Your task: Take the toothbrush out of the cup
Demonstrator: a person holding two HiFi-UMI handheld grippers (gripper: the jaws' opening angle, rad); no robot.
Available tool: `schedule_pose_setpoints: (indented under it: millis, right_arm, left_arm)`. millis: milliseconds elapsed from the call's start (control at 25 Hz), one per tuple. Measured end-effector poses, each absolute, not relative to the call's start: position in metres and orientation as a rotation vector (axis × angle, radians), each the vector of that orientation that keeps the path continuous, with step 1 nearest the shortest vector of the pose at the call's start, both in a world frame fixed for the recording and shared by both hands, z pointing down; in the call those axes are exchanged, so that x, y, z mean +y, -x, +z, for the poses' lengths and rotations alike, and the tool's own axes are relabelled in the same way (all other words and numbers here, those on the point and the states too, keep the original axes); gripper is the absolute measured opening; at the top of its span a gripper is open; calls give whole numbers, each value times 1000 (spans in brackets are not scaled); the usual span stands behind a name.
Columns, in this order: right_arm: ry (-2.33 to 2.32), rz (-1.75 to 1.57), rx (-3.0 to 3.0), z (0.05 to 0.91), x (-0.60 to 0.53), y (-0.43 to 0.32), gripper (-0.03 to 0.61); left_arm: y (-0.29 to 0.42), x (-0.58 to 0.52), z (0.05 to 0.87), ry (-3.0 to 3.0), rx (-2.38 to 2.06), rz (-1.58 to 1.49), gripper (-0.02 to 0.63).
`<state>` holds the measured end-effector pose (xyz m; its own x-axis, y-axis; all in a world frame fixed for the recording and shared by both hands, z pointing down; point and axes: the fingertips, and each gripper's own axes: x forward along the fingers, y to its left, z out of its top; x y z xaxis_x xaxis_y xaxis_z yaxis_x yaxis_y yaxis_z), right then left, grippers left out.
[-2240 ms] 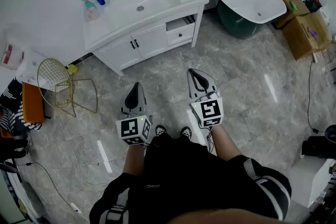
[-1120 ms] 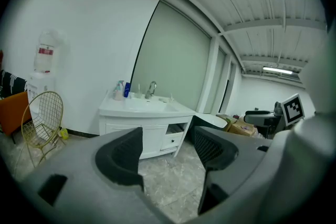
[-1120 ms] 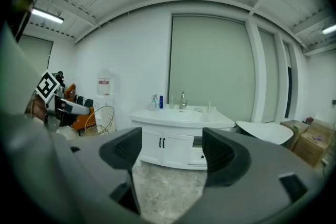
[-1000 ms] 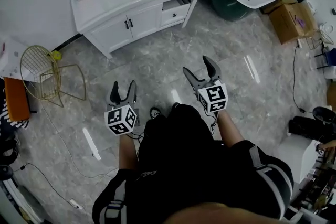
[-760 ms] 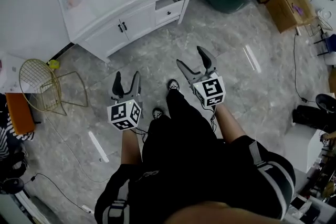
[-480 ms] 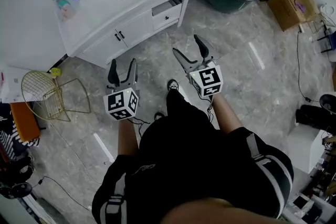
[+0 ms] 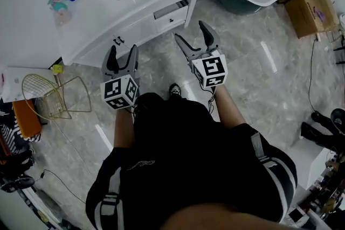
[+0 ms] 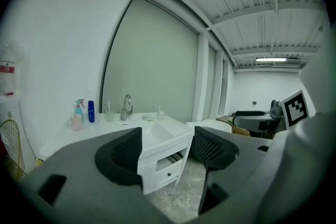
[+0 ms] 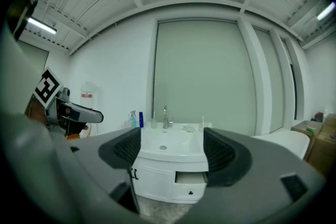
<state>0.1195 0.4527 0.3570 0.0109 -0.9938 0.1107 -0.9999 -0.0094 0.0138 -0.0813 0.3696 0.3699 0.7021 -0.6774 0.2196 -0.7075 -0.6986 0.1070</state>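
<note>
Person has walked up to vanity cabinet [image 7: 144, 30]. Left claw [image 7: 123, 53] and right claw [image 7: 191, 34], earlier well short of cabinet, now just before its front. Both claws, closed at first, now spread apart.

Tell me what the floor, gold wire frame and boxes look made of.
The floor looks like polished grey marble or marble-look tile: veining, glare streaks. The gold wire frame seems to be thin metal rod, brass-coloured. The boxes look like matte brown cardboard.
</note>
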Motion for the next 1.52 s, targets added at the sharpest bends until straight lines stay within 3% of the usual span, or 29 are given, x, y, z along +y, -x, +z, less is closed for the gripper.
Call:
schedule_pose_setpoints:
  millis: [400, 1080, 1520]
  right_arm:
    - [-2131, 135, -2145, 378, 374, -156, 379]
    - [-2054, 251, -2042, 392, 126, -210, 382]
    - [-2033, 293, -1965, 401, 64, -241, 376]
  left_arm:
    - [45, 287, 386, -2725, -1129, 291, 345]
    - [-19, 40, 403, -2686, -993, 291, 356]
    - [-62, -11, 424, -2641, -874, 306, 344]
